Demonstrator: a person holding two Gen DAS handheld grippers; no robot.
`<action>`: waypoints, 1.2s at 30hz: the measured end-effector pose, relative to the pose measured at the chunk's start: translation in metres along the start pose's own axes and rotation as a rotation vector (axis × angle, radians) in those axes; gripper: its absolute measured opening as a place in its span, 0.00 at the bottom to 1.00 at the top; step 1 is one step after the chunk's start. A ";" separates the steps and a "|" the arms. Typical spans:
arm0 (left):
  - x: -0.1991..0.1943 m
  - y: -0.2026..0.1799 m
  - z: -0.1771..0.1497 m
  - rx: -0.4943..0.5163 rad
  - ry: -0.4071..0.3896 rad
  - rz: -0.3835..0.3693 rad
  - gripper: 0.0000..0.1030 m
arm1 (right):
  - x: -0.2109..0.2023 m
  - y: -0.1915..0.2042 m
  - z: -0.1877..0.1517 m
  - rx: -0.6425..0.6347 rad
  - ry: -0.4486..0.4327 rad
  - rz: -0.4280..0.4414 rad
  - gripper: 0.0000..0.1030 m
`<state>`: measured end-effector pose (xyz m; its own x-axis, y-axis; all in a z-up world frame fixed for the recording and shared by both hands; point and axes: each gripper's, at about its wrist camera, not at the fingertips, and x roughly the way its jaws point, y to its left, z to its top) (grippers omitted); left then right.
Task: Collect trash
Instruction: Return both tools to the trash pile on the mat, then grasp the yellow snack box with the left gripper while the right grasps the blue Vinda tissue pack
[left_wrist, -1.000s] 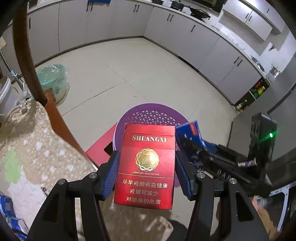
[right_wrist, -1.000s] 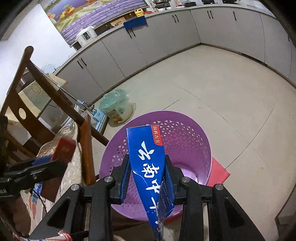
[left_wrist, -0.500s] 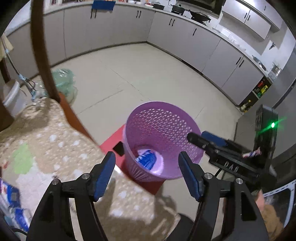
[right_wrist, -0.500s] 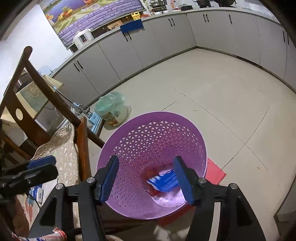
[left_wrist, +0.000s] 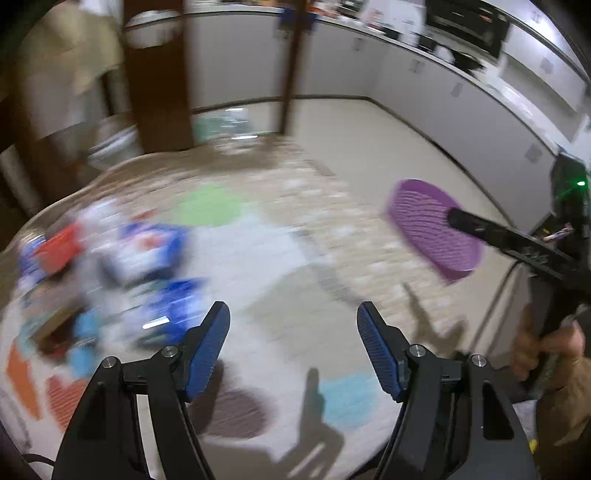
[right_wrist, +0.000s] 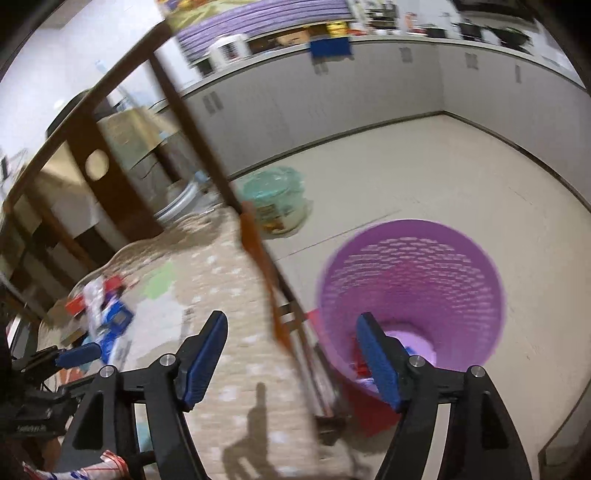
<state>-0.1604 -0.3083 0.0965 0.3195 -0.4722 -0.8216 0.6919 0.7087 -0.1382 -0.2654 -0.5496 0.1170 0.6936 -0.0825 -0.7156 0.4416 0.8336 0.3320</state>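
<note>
My left gripper (left_wrist: 291, 310) is open and empty above a table draped in a beige patterned cloth (left_wrist: 280, 240). A blurred heap of trash (left_wrist: 110, 258), blue, white and red packets, lies on the cloth to its left. My right gripper (right_wrist: 291, 317) hangs over the table's edge beside the purple basket (right_wrist: 410, 266); its jaws are opening with nothing between them. Red and blue scraps (right_wrist: 356, 367) show at the basket's bottom, partly hidden by a finger. The basket (left_wrist: 424, 221) sits at the right in the left wrist view.
A dark wooden chair (right_wrist: 110, 162) stands behind the table. A green-lidded pot (right_wrist: 273, 199) sits on the floor near the basket, and a red mat (right_wrist: 373, 410) lies under it. Grey cabinets (right_wrist: 369, 92) line the walls. A person's hand (left_wrist: 532, 354) holds the right gripper.
The red cigarette box and the blue packet left the jaws and dropped into the basket. Both grippers opened and swung left, away from the basket, the left one out over the table.
</note>
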 end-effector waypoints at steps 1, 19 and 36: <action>-0.010 0.023 -0.008 -0.013 -0.010 0.034 0.68 | 0.003 0.012 -0.002 -0.017 0.007 0.014 0.75; -0.035 0.181 -0.012 0.101 -0.028 0.188 0.76 | 0.084 0.213 -0.044 -0.353 0.226 0.279 0.86; 0.020 0.185 -0.001 0.199 0.104 0.099 0.60 | 0.154 0.269 -0.048 -0.589 0.344 0.331 0.89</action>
<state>-0.0269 -0.1864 0.0542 0.3305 -0.3418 -0.8797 0.7780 0.6264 0.0489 -0.0668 -0.3114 0.0665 0.4778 0.3170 -0.8193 -0.2024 0.9472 0.2485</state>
